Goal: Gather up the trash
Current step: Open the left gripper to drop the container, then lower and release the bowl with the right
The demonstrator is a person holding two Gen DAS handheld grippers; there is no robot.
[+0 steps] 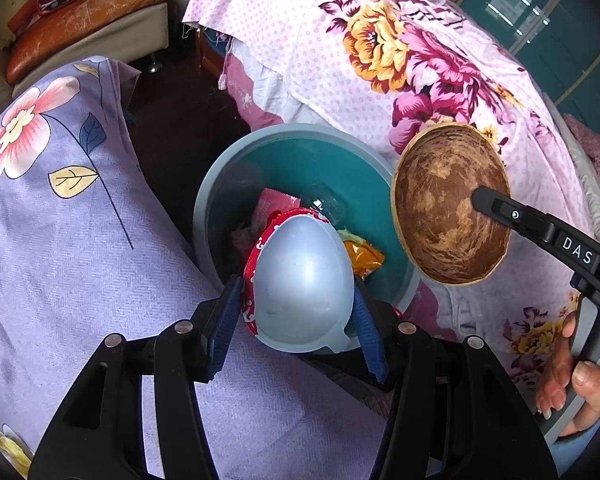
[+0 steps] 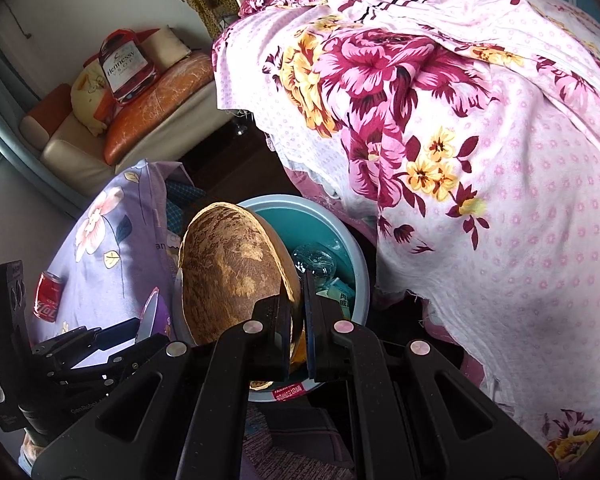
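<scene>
A pink floral sheet (image 2: pixel 480 160), a lilac flowered cloth (image 1: pixel 60 220), a sofa (image 2: pixel 112 132) bearing a Hennessy bag (image 2: pixel 126 66).

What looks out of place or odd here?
One red soda can lies on the lilac floral cloth, outside the teal plastic bin, while other trash is already inside.

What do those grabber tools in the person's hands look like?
Both are black plastic tongs. The left gripper has ribbed blue pads and round silver bolts on its angular arms. The right gripper looks the same, with white "DAS" lettering on one finger. A bare hand with long nails grips its grey handle.
</scene>
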